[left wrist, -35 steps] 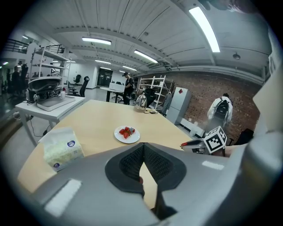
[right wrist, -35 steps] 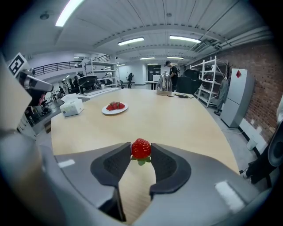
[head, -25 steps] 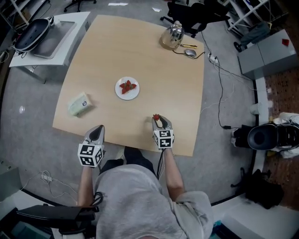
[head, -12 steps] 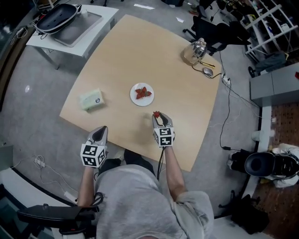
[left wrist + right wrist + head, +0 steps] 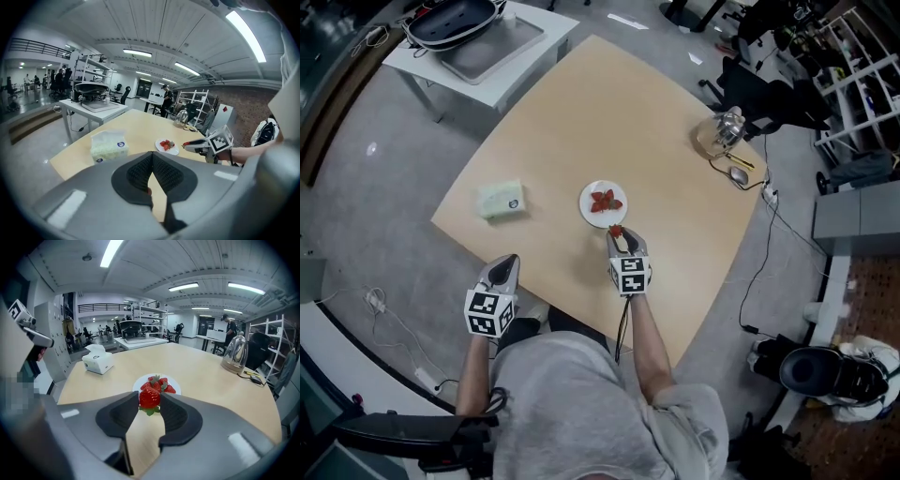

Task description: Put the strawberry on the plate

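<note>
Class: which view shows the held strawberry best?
Right gripper view: the strawberry sits large between the jaws. Head view shows only a red speck; left gripper view, a distant red tip.

Near rim of plate [image 5: 138, 382] hidden behind strawberry [image 5: 149, 399]; strawberry flanks covered by jaws of right gripper [image 5: 150, 394]. Piled berries [image 5: 163, 383] on plate overlap, count unclear. Tissue box [image 5: 501, 199] left of plate: print too small to read. Dark pan [image 5: 455, 13] far beyond plate: cut by top edge.

Grey tee [image 5: 572, 403], grey grippers [image 5: 507, 262] [image 5: 618, 234], b/w marker cubes [image 5: 485, 312]
</note>
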`<control>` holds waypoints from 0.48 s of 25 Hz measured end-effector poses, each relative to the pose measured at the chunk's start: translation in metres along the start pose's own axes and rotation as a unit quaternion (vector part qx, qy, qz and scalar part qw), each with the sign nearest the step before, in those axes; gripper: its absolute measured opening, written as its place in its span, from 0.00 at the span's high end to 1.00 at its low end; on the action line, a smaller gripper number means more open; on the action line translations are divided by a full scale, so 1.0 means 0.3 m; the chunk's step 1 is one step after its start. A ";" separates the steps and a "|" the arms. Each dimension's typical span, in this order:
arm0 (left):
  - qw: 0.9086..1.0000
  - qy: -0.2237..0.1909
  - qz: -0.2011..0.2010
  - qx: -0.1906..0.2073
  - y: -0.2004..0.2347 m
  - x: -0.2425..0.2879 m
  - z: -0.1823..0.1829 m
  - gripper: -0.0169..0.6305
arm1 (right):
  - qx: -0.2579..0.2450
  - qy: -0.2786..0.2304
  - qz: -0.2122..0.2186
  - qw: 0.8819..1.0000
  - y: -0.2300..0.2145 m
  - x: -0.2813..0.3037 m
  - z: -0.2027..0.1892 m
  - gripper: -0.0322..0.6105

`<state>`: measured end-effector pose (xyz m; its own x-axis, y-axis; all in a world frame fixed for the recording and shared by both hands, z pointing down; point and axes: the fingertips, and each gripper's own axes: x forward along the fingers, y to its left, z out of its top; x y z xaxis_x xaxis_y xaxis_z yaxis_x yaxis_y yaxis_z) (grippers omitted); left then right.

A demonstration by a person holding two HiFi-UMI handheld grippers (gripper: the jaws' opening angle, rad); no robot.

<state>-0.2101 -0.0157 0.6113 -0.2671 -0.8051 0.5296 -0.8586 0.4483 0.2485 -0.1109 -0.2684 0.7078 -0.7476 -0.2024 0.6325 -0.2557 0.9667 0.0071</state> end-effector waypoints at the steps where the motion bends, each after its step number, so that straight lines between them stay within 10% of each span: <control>1: 1.000 0.001 0.004 -0.003 0.005 0.001 -0.002 0.94 | -0.003 0.003 0.004 1.000 0.003 0.015 0.001 0.72; 12: 0.999 0.011 0.031 -0.025 0.030 0.033 -0.011 0.94 | -0.013 0.030 0.031 0.999 -0.014 0.148 -0.018 0.72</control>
<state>-0.2191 -0.0184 0.6213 -0.3092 -0.7672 0.5620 -0.8175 0.5163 0.2552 -0.1397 -0.2807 0.7401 -0.7238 -0.1323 0.6772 -0.1934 0.9810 -0.0151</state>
